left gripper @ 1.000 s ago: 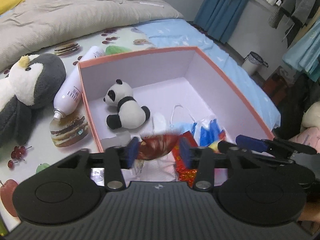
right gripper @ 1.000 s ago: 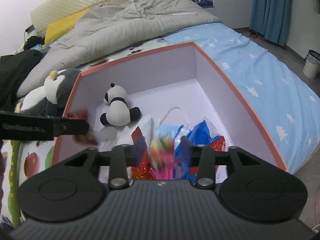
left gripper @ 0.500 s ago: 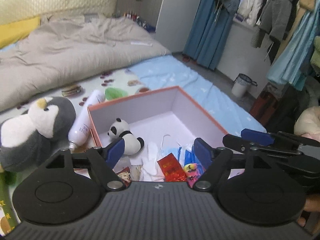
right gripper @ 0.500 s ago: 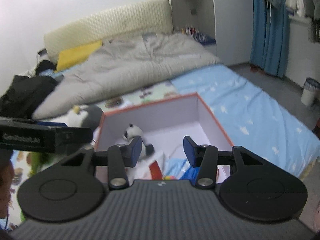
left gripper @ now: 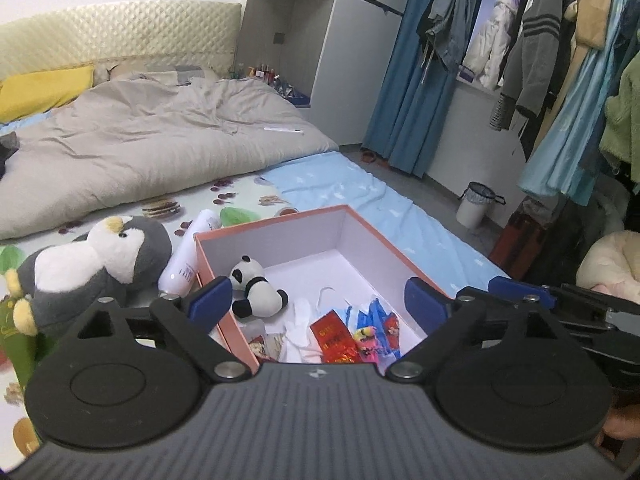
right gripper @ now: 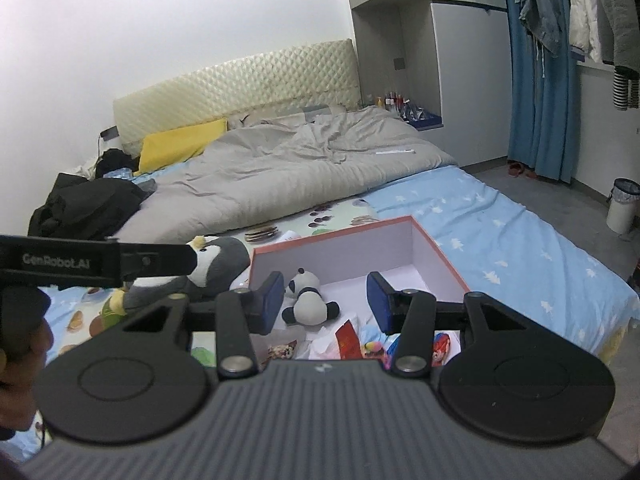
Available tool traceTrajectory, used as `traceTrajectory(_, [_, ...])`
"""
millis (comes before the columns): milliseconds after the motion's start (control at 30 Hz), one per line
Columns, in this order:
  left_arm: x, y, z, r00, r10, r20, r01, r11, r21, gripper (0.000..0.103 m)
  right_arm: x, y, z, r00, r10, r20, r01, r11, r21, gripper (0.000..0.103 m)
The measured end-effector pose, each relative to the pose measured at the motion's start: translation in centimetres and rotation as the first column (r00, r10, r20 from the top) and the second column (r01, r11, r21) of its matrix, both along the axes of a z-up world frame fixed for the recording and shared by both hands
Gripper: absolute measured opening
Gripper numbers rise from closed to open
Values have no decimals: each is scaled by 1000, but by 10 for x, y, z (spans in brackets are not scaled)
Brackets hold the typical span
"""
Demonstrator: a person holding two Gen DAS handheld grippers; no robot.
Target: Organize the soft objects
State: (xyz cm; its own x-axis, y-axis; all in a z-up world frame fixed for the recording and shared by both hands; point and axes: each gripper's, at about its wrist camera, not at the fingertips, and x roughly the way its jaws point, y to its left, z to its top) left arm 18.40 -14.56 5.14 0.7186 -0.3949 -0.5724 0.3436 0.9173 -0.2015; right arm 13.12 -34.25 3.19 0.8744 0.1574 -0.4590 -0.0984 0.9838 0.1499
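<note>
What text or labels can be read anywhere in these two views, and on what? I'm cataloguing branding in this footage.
"GenRobot.AI": white lettering on the side of the left gripper, seen in the right wrist view.
White bottle beside the box: dark printed lettering, too small and blurred to read.
Red packet inside the box: gold characters, too blurred to read.
Other colourful wrappers in the box: print unreadable.

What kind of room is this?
Most likely a bedroom: a wide bed with a rumpled grey duvet, a padded cream headboard, and jackets hanging on a clothes rail by the blue curtains.
</note>
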Motion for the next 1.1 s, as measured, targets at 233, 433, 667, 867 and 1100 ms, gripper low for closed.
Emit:
traceTrajectory(233, [-29, 11, -8, 1000, 13, -21, -13, 1000, 3, 100, -23, 6, -4, 1000, -11, 13, 12, 1000, -5, 49])
traceTrajectory(433, [-46, 20, -20, 998, 45, -38, -44, 999, 18, 102, -35, 10, -12, 1000, -22, 6, 22, 1000, -9, 49])
traceTrajectory(667, [-60, 31, -30, 996, 72, -56, -71, 997, 13, 102, -49, 16, -23, 999, -39, -12, 39, 999, -36, 49])
traceTrajectory(867, [-64, 33, -39, 994, 77, -76, -75, 997, 23, 102, -52, 20, -35, 998, -45, -44, 44, 998, -35, 49])
traceTrajectory(1100, [-63, 36, -46, 991, 97, -90, -94, 995, 41, 102, -50, 19, -45, 996, -57, -63, 55, 998, -27, 97])
